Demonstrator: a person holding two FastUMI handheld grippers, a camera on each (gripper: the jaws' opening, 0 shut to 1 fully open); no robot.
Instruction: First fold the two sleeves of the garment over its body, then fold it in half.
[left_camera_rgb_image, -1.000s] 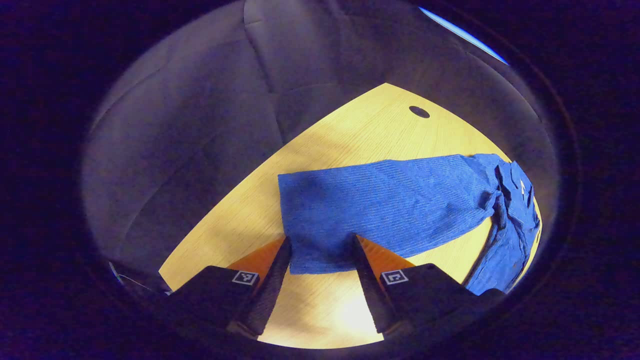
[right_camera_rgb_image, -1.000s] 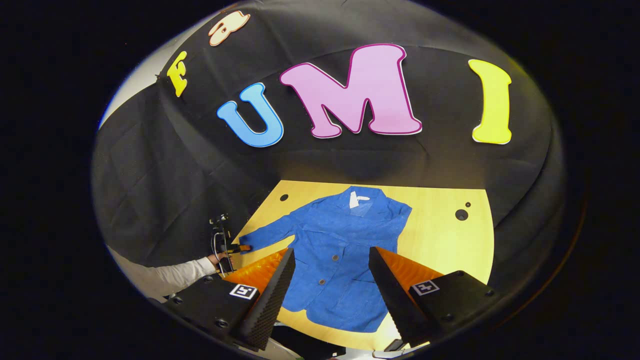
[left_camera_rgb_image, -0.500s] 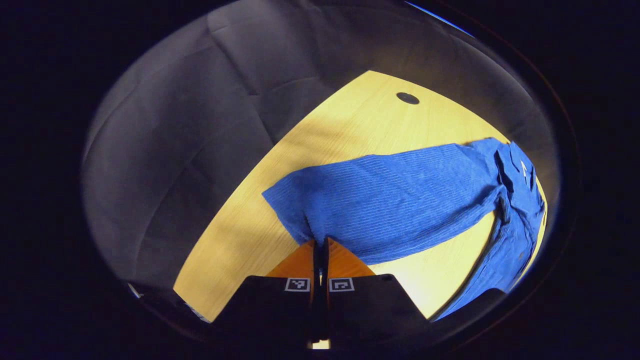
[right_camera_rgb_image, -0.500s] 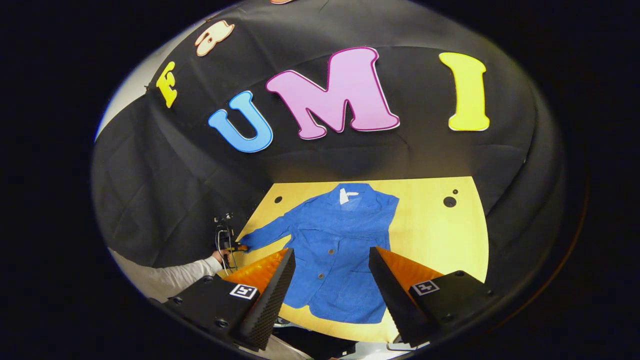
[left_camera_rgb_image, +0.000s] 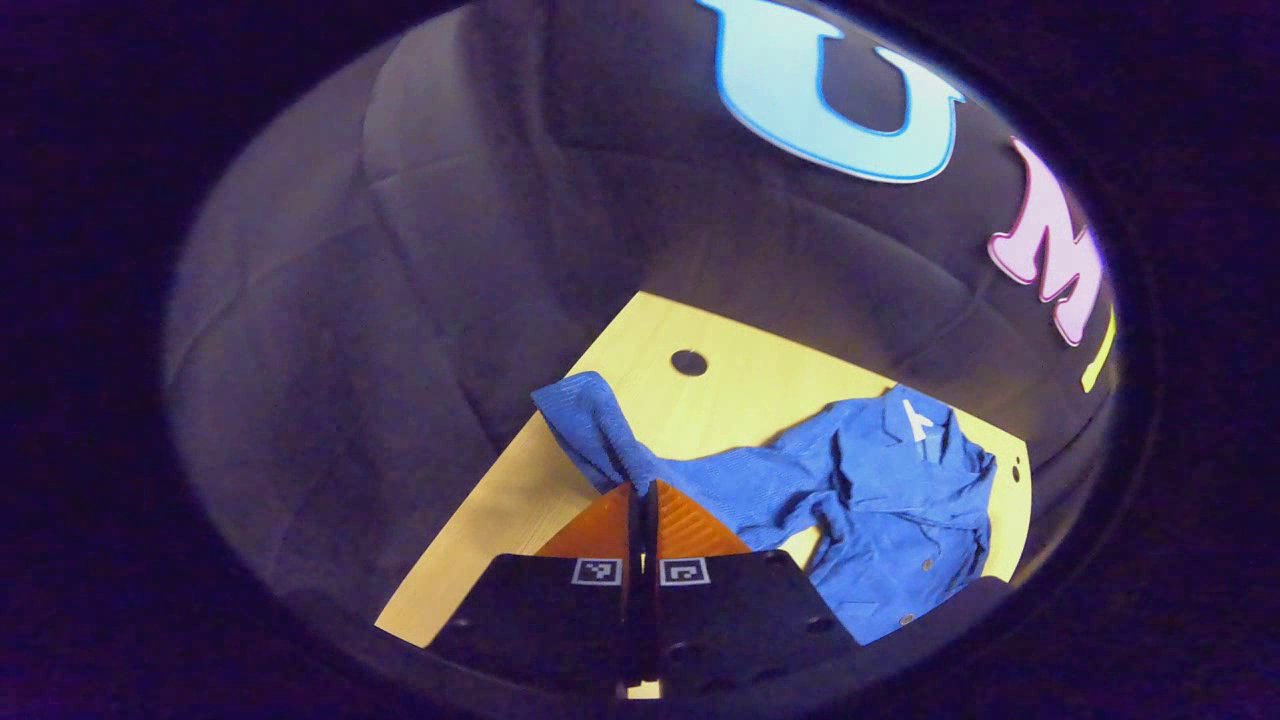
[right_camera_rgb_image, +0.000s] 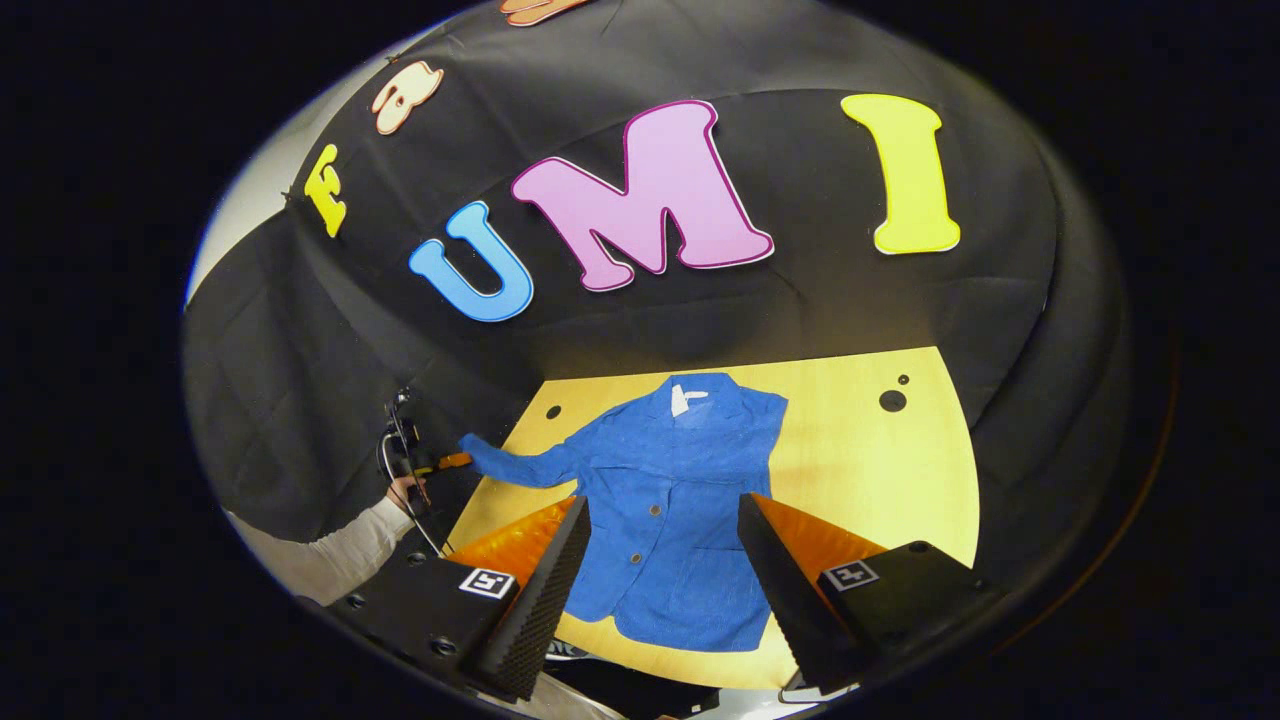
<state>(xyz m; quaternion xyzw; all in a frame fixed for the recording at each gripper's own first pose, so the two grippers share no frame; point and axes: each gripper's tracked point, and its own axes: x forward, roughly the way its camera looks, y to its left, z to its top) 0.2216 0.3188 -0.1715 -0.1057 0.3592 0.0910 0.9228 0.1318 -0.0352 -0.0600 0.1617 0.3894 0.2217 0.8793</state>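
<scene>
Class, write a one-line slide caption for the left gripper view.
Left tongs shut on the blue corduroy jacket's sleeve, lifting it above the wooden table.

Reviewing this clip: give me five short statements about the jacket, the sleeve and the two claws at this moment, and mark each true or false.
1. The left claw is shut on the sleeve of the blue jacket. True.
2. The right claw is shut on the jacket's hem. False: its fingers stand apart, holding nothing.
3. The held sleeve is lifted off the wooden table. True.
4. The jacket is already folded in half. False: its body lies spread out, buttoned front up.
5. The jacket lies collar toward the booth's wall. True.
</scene>
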